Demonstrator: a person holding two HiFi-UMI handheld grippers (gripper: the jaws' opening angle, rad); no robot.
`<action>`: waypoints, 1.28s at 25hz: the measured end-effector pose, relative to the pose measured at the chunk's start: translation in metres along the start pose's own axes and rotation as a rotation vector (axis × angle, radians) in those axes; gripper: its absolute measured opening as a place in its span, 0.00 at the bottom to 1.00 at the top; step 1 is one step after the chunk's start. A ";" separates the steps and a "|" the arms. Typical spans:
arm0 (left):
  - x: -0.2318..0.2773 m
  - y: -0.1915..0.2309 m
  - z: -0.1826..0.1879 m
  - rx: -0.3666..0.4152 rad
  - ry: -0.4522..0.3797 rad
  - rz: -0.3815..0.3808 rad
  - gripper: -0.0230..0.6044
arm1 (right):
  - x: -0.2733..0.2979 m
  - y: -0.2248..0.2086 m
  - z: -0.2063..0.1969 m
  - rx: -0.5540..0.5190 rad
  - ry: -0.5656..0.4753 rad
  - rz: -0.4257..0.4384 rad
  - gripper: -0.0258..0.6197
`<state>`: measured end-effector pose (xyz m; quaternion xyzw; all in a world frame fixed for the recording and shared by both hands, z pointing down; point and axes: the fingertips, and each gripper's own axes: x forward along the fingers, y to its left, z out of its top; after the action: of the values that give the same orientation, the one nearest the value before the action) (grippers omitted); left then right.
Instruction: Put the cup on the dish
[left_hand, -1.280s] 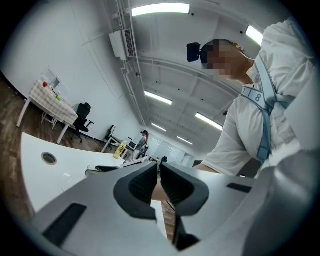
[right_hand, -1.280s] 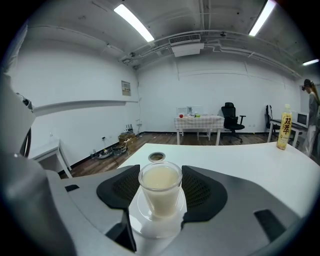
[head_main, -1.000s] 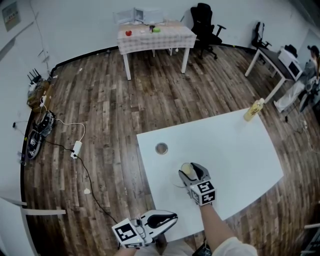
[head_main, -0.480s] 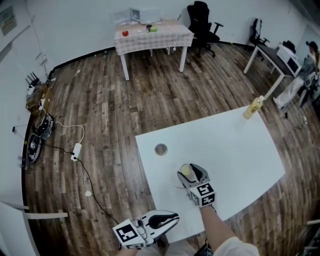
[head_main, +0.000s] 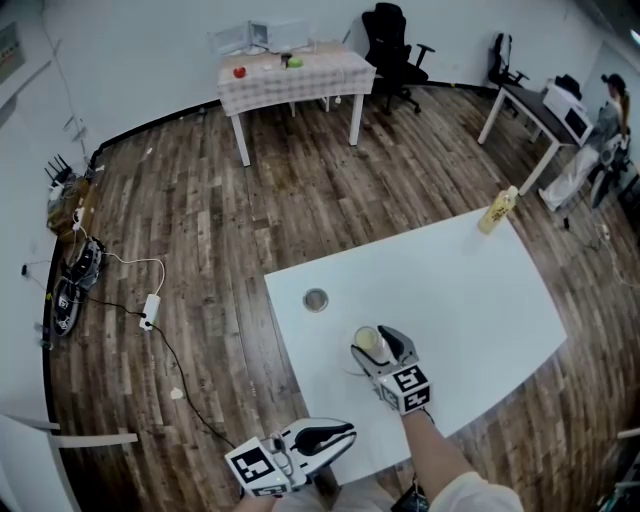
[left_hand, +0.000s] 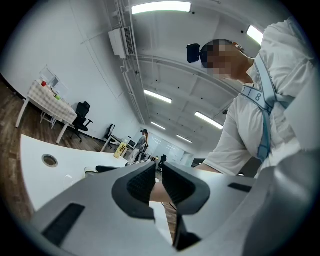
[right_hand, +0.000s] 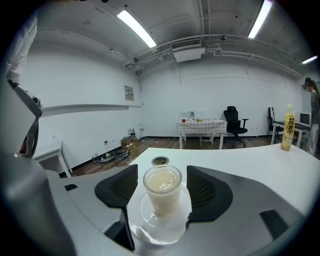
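Already the translucent milky cup (right_hand: 162, 192) stands upright on the clear round dish (right_hand: 154, 226), centred between the right gripper's (right_hand: 161, 185) jaws. These have just been opening and stand released, clear of it.

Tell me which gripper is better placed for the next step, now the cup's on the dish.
Right. On the right gripper the jaws have just been opening and flank the cup on the dish, gaps both sides; it need only back away. The left gripper sits empty at the table edge.

White table (head_main: 470, 300), dish (right_hand: 156, 230), yellow bottle (head_main: 497, 210)
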<state>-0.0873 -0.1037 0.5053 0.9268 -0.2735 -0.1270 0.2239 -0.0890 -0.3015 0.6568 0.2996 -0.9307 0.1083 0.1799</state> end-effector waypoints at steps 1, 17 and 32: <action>0.000 0.000 0.000 0.003 -0.001 -0.001 0.09 | -0.002 0.000 0.001 -0.004 -0.003 -0.001 0.51; 0.016 -0.013 0.020 0.045 0.003 -0.041 0.09 | -0.057 0.024 0.036 -0.058 -0.063 0.011 0.51; 0.025 -0.028 0.023 0.087 0.011 -0.050 0.09 | -0.130 0.041 0.055 -0.096 -0.179 -0.027 0.26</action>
<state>-0.0628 -0.1050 0.4688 0.9429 -0.2542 -0.1153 0.1817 -0.0299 -0.2188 0.5514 0.3114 -0.9431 0.0341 0.1115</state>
